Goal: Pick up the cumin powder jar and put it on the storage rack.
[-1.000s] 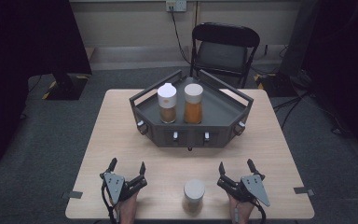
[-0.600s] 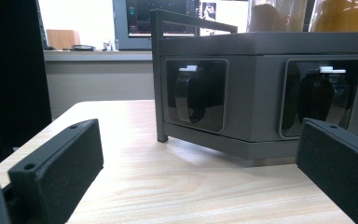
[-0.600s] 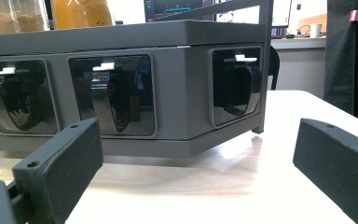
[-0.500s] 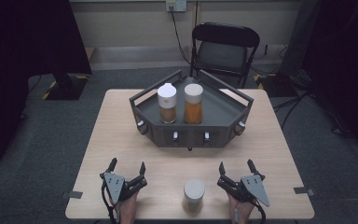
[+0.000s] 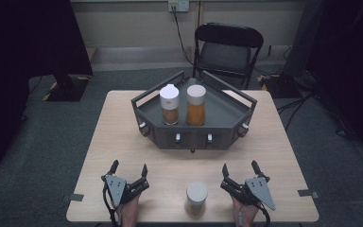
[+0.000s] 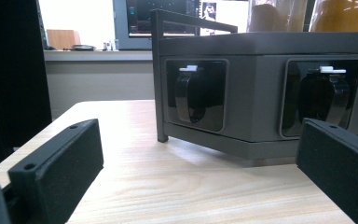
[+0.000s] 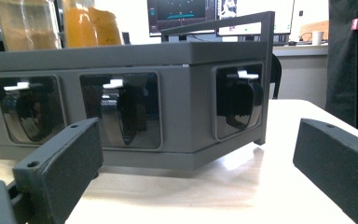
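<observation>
Both claws sit spread wide and empty at the near edge of the table [image 5: 123, 123]: seen from the high view, the left claw [image 5: 129, 169] and the right claw [image 5: 240, 169] flank a small white-capped jar [image 5: 196, 194], which stands between them and touches neither. Nothing has shifted over the last second; jar, tray and claws lie as they did, so whatever job is planned has likely not begun. Beyond the jar, toward the far side, stands the dark tray [image 5: 144, 111], holding a brown-filled bottle [image 5: 169, 104] and an orange-filled bottle [image 5: 196, 105] side by side. An empty chair [image 5: 227, 47] stands behind the tray.

From the left gripper view, the two black jaws stand far apart with bare wood between them, and the tray's front wall [image 6: 261, 93] with its recessed latches rises ahead, well apart from the jaws.

From the right gripper view, the jaws likewise gape with nothing in them, facing the tray's wall [image 7: 177, 93]; both bottles show above its rim.
</observation>
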Available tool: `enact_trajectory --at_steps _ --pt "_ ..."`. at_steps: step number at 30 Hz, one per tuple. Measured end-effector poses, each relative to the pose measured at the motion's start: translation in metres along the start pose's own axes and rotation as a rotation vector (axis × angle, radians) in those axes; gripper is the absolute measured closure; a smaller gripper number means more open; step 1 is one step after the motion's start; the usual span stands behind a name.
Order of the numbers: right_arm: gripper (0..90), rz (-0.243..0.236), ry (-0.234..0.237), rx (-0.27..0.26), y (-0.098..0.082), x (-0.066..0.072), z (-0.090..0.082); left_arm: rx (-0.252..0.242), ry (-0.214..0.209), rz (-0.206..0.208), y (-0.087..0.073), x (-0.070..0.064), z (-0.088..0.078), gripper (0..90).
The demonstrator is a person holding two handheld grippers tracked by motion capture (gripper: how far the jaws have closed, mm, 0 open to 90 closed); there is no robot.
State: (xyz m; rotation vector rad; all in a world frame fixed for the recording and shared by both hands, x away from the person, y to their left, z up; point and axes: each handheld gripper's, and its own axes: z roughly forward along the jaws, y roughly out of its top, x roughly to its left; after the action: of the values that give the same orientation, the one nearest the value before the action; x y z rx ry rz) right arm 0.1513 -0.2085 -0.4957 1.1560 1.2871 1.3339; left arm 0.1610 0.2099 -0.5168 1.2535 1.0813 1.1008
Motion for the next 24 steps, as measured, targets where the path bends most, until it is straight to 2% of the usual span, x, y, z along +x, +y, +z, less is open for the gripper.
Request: enact_trajectory --at_steps 17,24 --pt "0.9 0.001 0.073 -0.022 0.024 0.001 -0.016 0.000 0.000 0.000 0.000 0.000 0.000 0.3" --pt "0.8 0.016 0.129 -0.019 0.031 -0.002 -0.023 0.000 0.000 0.000 0.000 0.000 0.000 0.3"
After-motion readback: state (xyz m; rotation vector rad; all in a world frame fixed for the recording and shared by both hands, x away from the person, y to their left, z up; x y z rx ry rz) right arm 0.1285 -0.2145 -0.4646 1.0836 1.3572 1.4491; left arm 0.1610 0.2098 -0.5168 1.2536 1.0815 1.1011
